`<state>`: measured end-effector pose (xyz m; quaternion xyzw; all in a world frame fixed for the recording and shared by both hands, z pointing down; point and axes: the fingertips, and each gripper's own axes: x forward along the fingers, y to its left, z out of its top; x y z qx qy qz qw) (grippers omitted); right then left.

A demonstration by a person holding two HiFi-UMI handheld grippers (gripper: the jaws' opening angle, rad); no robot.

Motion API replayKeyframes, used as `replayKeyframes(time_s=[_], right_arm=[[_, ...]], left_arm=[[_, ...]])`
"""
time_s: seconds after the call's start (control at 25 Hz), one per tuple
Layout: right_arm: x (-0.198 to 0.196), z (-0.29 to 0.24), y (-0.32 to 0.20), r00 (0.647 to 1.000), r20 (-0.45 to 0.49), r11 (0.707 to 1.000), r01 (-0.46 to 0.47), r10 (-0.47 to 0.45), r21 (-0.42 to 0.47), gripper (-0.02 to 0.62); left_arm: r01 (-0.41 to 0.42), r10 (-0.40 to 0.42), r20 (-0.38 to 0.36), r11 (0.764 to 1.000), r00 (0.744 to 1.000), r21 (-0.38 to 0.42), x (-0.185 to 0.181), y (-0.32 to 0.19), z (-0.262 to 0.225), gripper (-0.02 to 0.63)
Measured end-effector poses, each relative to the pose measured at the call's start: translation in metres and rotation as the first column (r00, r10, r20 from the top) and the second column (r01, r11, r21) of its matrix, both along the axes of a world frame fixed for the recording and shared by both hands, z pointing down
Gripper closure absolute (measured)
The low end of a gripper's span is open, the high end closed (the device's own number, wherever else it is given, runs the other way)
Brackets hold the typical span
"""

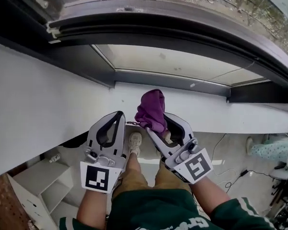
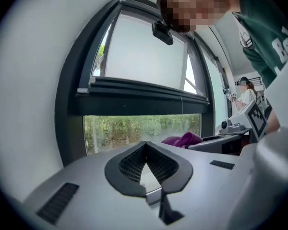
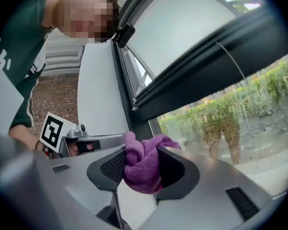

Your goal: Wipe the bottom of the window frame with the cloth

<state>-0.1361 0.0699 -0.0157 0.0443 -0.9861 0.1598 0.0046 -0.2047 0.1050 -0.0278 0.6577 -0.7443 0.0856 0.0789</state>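
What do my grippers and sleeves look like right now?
Both the left gripper and right gripper are light grey plastic with black ribbed jaw pads and a white cube bearing black square markers. The short sleeves are dark green with white trim.

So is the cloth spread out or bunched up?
Bunched up: the cloth is a crumpled wad clamped between the right gripper's jaws, folds bulging above them, not laid flat on anything.
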Motion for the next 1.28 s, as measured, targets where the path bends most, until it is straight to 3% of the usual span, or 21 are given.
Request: replayKeyframes(time_s=[0.16,0.36,0.52,0.72,0.96,1.28], right_arm=[[-0.030,0.076,-0.001,0.995,-0.072,0.997,0.066,-0.070,-0.049,0.417],[-0.084,0.176,0.022,0.986,-0.125,0.993,0.104,-0.109,-0.049,0.417],[-0.120,0.241,0.032,0.985,-0.142,0.992,0.082,-0.094,-0.091,0.416],[-0.153,0.302,0.029,0.978,-0.175,0.987,0.094,-0.116,-0.130,0.416],[-0.187,0.363,0.036,0.959,-0.234,0.986,0.143,-0.158,-0.080,0.417],[-0.204,0.435,0.032,0.949,-0.274,0.986,0.130,-0.155,-0.108,0.419]], left_arm=[[0.012,-0.011,0.040,1.000,0.999,-0.024,-0.030,0.001,0.067,0.595],[0.017,-0.017,0.011,0.999,1.000,-0.038,-0.072,0.022,0.171,0.595],[0.030,-0.031,-0.019,0.998,0.999,-0.054,-0.104,0.031,0.240,0.595],[0.058,-0.061,-0.031,0.994,0.998,-0.093,-0.129,0.026,0.292,0.595],[0.118,-0.124,-0.081,0.990,0.989,-0.081,-0.157,0.022,0.337,0.595],[0.124,-0.136,-0.089,0.984,0.987,-0.127,-0.167,0.011,0.395,0.595]])
